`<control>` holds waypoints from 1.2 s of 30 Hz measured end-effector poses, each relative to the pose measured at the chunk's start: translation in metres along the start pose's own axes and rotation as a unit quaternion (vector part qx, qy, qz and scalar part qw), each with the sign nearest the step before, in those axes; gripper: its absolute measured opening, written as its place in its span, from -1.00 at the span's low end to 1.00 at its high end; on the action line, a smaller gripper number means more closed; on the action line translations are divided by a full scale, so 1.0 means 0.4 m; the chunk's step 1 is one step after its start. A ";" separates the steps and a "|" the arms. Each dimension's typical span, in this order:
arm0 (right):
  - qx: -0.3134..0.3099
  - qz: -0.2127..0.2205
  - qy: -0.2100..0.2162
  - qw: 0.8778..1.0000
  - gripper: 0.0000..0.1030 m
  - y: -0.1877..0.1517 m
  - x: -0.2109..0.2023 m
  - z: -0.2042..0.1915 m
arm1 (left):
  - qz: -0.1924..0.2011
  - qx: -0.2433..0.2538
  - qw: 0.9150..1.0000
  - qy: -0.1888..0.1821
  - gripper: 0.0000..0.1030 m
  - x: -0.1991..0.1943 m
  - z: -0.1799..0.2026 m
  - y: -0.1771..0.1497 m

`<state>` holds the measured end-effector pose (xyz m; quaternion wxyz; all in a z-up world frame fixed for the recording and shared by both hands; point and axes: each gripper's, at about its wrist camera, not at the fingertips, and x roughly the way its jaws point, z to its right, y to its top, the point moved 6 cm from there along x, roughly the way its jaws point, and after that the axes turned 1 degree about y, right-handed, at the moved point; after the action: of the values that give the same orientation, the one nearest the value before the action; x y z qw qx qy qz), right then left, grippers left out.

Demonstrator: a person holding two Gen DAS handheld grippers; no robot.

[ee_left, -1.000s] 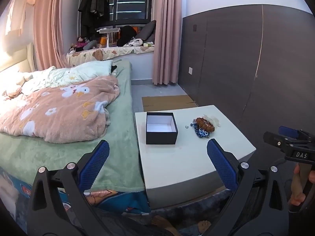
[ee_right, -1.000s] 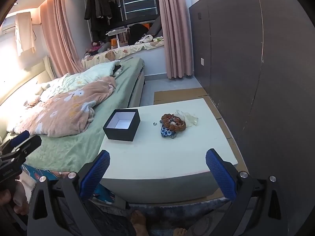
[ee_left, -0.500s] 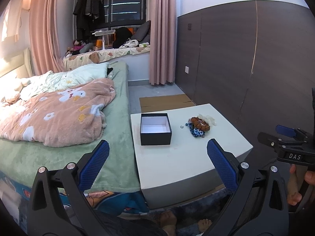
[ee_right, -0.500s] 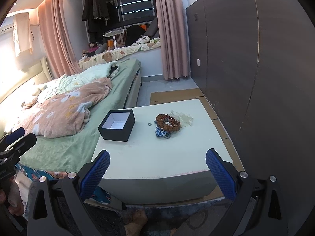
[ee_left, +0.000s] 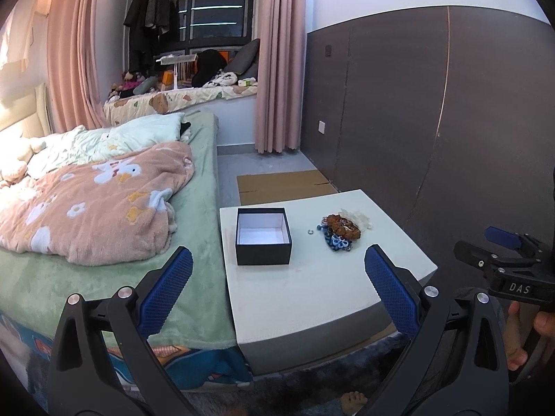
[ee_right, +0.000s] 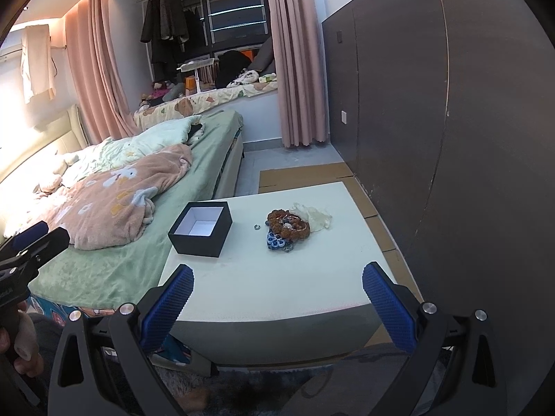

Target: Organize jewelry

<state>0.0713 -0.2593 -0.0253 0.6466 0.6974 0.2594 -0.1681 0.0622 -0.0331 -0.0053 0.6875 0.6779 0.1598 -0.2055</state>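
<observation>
Black open box (ee_left: 263, 239) on bench (ee_left: 322, 287) left part, beside bed (ee_left: 194, 242); small ring (ee_left: 310, 232) just right of it; brown bead bracelet (ee_left: 343, 223) over blue beads (ee_left: 335, 242) further right. All well ahead of both grippers. Left gripper (ee_left: 277, 277) and right gripper (ee_right: 275, 291) level, fingers wide apart, holding nothing.

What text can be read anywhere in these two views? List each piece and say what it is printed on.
"DAS": white letters on the black body of the right gripper, seen at the right edge of the left wrist view.
White lettering on the body of the left gripper, at the left edge of the right wrist view: cut off and too blurred to read.
No readable print shows on the black box, the jewelry pile or the white table.
</observation>
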 end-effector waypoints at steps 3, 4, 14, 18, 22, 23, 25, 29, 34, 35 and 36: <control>0.002 -0.005 -0.002 1.000 0.86 -0.001 0.009 0.005 | -0.003 -0.010 1.000 -0.001 0.92 0.013 -0.007 -0.003; 0.000 -0.009 -0.001 1.000 0.86 -0.003 0.013 0.002 | -0.005 -0.016 1.000 0.000 0.92 0.014 -0.015 -0.006; -0.006 -0.016 -0.005 1.000 0.86 -0.020 0.041 -0.025 | -0.014 -0.027 1.000 0.006 0.92 0.047 -0.076 -0.009; -0.005 -0.014 -0.003 1.000 0.86 -0.022 0.040 -0.029 | -0.017 -0.024 1.000 0.006 0.92 0.042 -0.084 -0.017; -0.003 -0.015 -0.001 1.000 0.86 -0.022 0.042 -0.027 | -0.015 -0.022 1.000 0.011 0.92 0.035 -0.087 -0.020; -0.003 -0.015 -0.001 1.000 0.86 -0.021 0.040 -0.030 | -0.014 -0.024 1.000 0.011 0.92 0.033 -0.087 -0.020; -0.004 -0.012 -0.003 1.000 0.86 -0.019 0.039 -0.032 | -0.012 -0.023 1.000 0.013 0.92 0.029 -0.085 -0.019; 0.006 -0.004 -0.002 1.000 0.86 -0.011 0.033 -0.014 | -0.013 -0.009 1.000 0.014 0.92 0.026 -0.074 -0.014; 0.002 -0.004 -0.005 1.000 0.86 -0.006 0.031 -0.003 | -0.008 -0.009 1.000 0.012 0.92 0.017 -0.072 -0.006; 0.002 -0.004 -0.003 1.000 0.86 -0.004 0.032 -0.002 | -0.007 -0.009 1.000 0.011 0.92 0.014 -0.075 -0.007; 0.001 -0.004 -0.004 1.000 0.86 -0.002 0.033 -0.001 | -0.007 -0.008 1.000 0.012 0.92 0.015 -0.075 -0.007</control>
<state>0.0814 -0.2572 -0.0335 0.6460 0.6967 0.2592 -0.1736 0.0679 -0.0035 -0.0116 0.6895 0.6736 0.1749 -0.2005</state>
